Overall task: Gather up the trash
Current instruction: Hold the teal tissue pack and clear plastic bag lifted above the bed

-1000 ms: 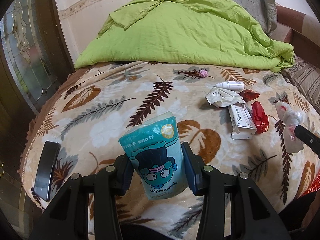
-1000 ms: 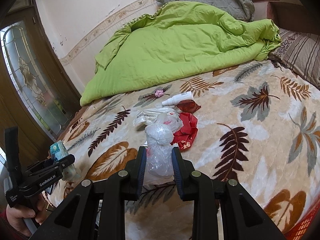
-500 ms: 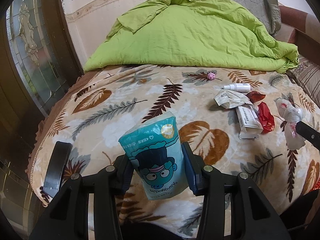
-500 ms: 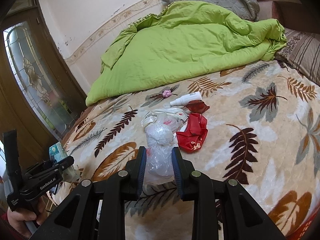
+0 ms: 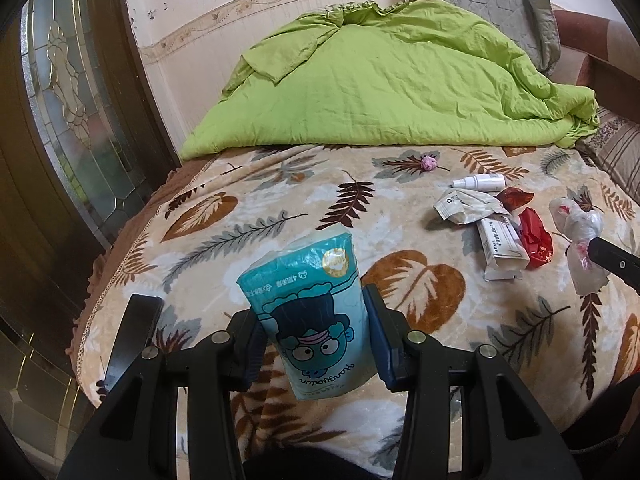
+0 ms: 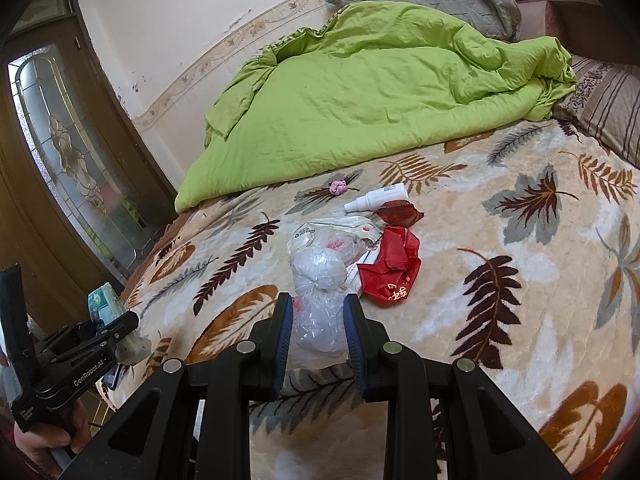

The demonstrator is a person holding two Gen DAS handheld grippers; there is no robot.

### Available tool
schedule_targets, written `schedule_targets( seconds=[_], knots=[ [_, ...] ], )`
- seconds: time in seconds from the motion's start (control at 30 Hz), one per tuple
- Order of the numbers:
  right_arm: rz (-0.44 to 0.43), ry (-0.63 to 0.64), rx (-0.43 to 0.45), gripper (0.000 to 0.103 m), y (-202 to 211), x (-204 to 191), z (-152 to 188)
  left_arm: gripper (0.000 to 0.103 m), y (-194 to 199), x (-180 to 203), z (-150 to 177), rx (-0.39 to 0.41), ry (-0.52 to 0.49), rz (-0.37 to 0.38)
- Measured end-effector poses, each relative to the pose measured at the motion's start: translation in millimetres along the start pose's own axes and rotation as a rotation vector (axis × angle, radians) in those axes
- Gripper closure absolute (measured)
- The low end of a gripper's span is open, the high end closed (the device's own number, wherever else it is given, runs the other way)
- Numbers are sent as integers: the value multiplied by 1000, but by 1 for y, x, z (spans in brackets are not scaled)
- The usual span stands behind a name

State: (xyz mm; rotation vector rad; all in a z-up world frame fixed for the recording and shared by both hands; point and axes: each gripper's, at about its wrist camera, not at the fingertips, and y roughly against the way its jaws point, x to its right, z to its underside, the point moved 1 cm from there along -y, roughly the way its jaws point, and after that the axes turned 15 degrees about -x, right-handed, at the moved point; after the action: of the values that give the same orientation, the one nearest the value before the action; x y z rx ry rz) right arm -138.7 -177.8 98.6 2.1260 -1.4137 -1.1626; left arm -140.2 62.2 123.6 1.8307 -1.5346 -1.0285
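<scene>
Progress: two pieces of trash are in hand and clear of the bed; no bin is clearly in view, so by my reading neither is disposed of yet.
Left tool [image 5: 316,344]: closed narrow on a teal plastic tissue pack with an upside-down cartoon face [image 5: 310,312], held upright above the near left part of the leaf-patterned beige blanket [image 5: 280,200].
Right tool [image 6: 318,332]: clamped on a crumpled clear plastic bag knotted into a ball [image 6: 318,280], which stands up between the jaws, above the near middle of the blanket.
Left to collect: a crumpled red plastic wrapper [image 6: 390,268], a flat white cardboard box [image 5: 502,246], a crumpled white paper packet [image 5: 466,208], a dark red foil wrapper [image 6: 398,212], a small white spray bottle [image 6: 378,198] and a small pink wad [image 6: 339,188].
Where they lie: clustered mid-bed, just beyond the right tool and far right of the left tool; the wad sits farthest, near the green quilt [image 6: 360,100].
Other: a dark flat phone-like slab [image 5: 134,332] lies at the near left edge; whether it is trash I cannot tell.
</scene>
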Motion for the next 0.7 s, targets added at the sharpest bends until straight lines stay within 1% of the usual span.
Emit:
schedule_targets(
  seconds=[0.27,0.43,0.7],
  knots=[
    [1,-2,1,75,0,1,0,60,1,3,0,1,-5,4],
    [3,-9,4,75,3,4,1,60,-1,8,-1,-5,-17,28],
    [15,-47,8,75,13,14,8,60,-3,38,0,1,-85,86]
  ],
)
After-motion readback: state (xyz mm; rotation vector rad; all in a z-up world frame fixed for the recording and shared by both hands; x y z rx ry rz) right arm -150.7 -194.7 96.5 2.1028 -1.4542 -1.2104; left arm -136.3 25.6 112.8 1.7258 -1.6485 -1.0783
